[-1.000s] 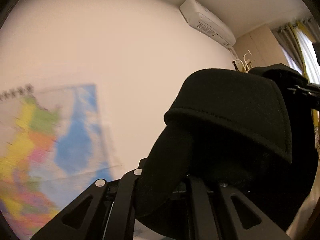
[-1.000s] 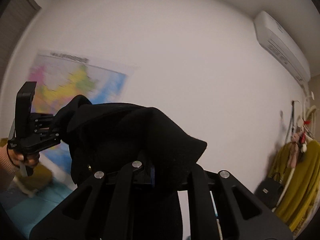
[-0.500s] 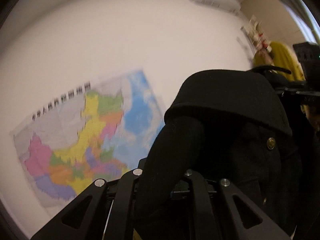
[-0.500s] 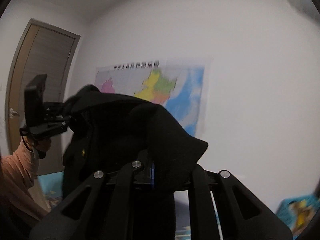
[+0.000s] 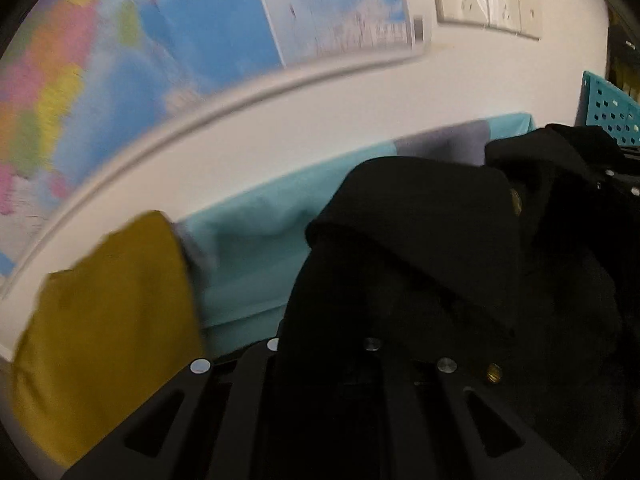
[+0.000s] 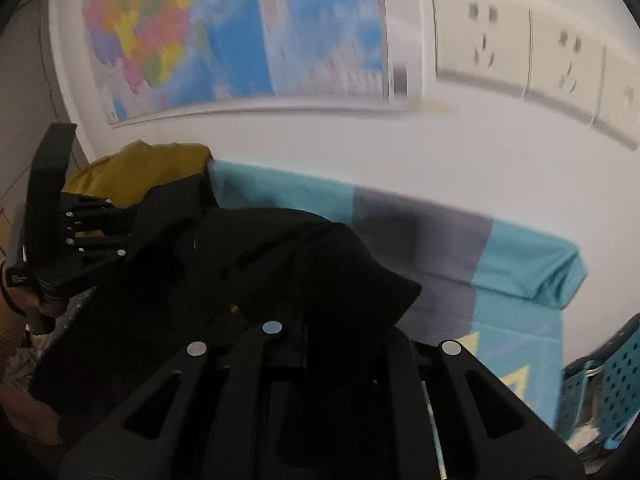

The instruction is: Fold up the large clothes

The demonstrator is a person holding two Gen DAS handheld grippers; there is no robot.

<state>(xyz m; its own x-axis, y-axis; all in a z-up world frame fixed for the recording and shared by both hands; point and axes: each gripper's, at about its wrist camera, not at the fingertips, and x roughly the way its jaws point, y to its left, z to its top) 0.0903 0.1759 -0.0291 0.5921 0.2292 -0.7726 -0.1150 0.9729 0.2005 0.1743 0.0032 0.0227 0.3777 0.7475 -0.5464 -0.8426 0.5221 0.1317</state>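
Observation:
A black coat (image 5: 440, 248) with brass buttons hangs between both grippers over a teal bed cover (image 5: 256, 240). My left gripper (image 5: 324, 344) is shut on a thick fold of the coat, which drapes over its fingers and hides the tips. In the right wrist view the same coat (image 6: 248, 264) bunches over my right gripper (image 6: 328, 332), which is shut on it too. The left gripper (image 6: 116, 236) shows there at the left, held by a hand, with coat cloth pinched in it. The right gripper's black frame (image 5: 616, 176) peeks in at the right edge of the left wrist view.
A mustard-yellow garment (image 5: 108, 328) lies on the bed at the left, also seen as a yellow garment (image 6: 140, 172) behind the left gripper. A teal perforated basket (image 6: 612, 384) stands at the right. A wall map (image 6: 240, 36) and sockets (image 6: 520, 56) are behind the bed.
Both grippers have swung down from pointing at the upper wall and air conditioner toward the bed, carrying the black coat with them. Both stay shut on it.

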